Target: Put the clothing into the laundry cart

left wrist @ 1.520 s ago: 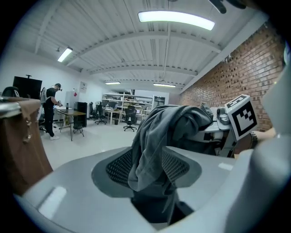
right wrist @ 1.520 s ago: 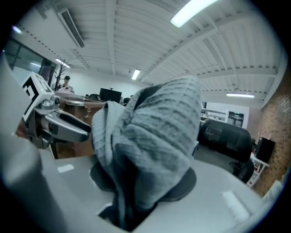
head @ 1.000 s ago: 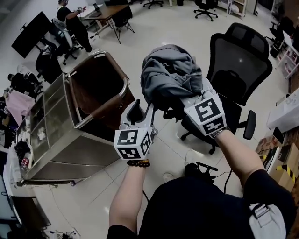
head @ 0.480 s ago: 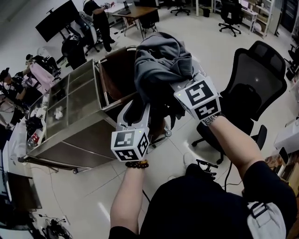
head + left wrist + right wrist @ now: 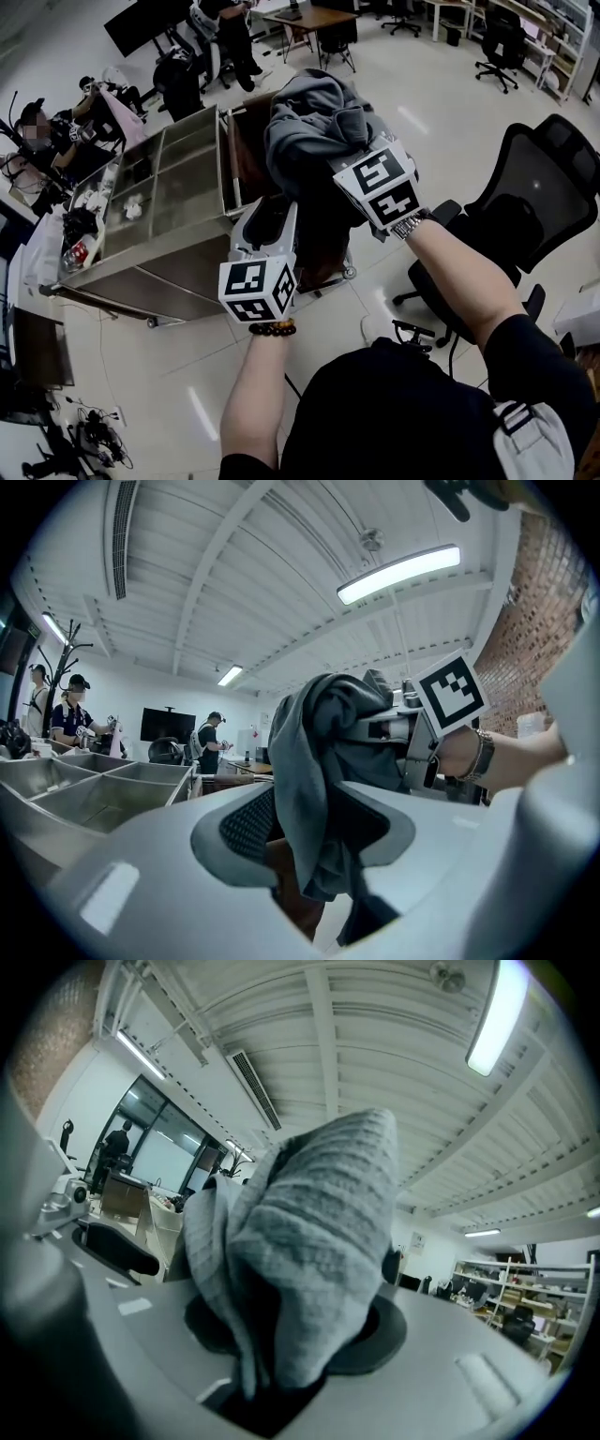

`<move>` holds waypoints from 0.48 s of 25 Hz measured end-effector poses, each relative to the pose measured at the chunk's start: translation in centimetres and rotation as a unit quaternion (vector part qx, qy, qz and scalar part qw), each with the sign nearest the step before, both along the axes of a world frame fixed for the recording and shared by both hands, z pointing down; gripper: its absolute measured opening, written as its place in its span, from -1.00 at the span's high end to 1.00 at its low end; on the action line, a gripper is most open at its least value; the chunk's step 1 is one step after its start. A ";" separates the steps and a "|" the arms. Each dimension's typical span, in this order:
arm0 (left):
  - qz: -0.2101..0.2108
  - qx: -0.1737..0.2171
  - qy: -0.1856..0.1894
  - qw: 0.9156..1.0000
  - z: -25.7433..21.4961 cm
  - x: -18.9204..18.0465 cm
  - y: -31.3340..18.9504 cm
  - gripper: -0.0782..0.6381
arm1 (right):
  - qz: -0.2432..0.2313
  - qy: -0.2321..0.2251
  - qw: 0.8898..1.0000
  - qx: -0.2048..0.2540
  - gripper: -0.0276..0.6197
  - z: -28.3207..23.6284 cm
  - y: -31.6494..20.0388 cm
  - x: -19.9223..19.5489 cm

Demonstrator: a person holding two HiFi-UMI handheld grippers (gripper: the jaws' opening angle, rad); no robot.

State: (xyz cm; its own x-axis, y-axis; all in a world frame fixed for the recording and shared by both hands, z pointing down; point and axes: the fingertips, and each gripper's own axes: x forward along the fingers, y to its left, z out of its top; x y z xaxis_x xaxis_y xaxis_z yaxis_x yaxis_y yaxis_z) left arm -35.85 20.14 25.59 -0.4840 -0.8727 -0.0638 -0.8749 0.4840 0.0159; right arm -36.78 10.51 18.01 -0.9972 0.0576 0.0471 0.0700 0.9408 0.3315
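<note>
Clothing (image 5: 314,122), one grey bundle, hangs in the air over the brown bin at the end of the laundry cart (image 5: 187,258), its bulk above the bin's near rim. My right gripper (image 5: 354,161) pinches the top of the bundle, the cloth bulging out between its jaws. My left gripper (image 5: 267,217) points up from below with its jaws closed on a hanging fold. Beside the bin, the cart's steel part (image 5: 178,178) is split into open compartments; small white bits lie in one, though I cannot tell what they are. Bare floor (image 5: 422,103) opens to the right of the cart, up to one black office chair (image 5: 534,216).
</note>
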 end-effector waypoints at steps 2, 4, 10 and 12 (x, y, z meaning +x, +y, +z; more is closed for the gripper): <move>-0.004 -0.002 0.002 1.000 0.4 -1.1 -0.3 0.25 | -0.005 0.018 1.000 -0.001 0.35 1.6 -0.2 -1.9; -0.009 -0.005 0.005 1.000 0.8 -2.5 -0.4 0.25 | -0.011 0.040 0.999 -0.003 0.34 3.3 -0.2 -4.2; -0.021 -0.009 0.011 1.000 2.6 -5.1 -1.7 0.25 | -0.033 0.120 0.992 0.003 0.18 10.1 -1.1 -8.2; -0.023 -0.010 0.014 1.000 3.1 -5.8 -2.1 0.25 | -0.046 0.150 0.988 0.007 -0.03 12.4 -1.1 -9.2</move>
State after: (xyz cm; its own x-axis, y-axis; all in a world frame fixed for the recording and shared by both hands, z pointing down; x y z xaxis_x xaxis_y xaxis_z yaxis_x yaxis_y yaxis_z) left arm -41.65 18.07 28.73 -0.5247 -0.8506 -0.0328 -0.8512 0.5239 0.0312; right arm -46.02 9.45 30.46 -0.9288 0.1450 0.3409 0.2522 0.9216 0.2951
